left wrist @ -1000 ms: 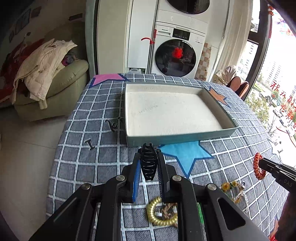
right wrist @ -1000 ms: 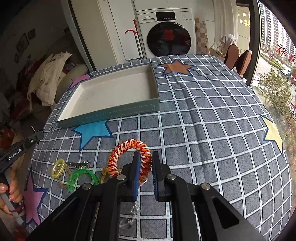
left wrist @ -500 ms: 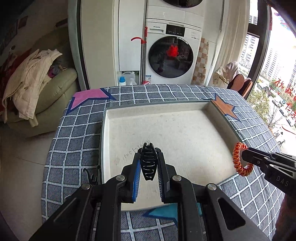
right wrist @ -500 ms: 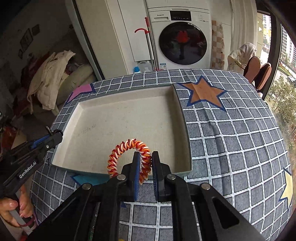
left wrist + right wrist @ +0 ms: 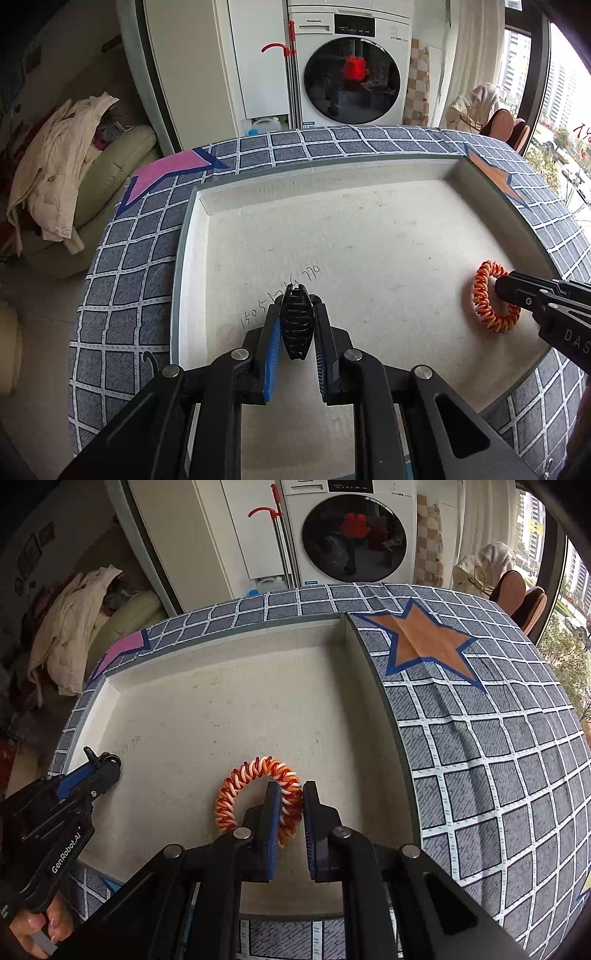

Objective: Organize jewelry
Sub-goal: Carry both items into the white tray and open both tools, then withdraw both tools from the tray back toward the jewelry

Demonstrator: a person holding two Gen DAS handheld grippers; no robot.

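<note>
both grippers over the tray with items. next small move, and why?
Probably open both and let go. The left gripper holds the black hair claw and the right gripper holds the orange spiral hair tie; both sit low over the bare floor of the tray, inside its walls, so neither needs carrying further. Whether they touch the floor is unclear.

Washing machine (image 5: 351,70), cream coat (image 5: 55,162) on sofa (image 5: 122,162), checked tablecloth (image 5: 498,738)

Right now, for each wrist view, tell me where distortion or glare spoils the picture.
Left wrist view: fisheye bows the tray rim and the checked tablecloth; the window at right is blown out. Right wrist view: the tablecloth grid bulges strongly at right; dark vignette fills the corners; the spiral hair tie stays sharp.
</note>
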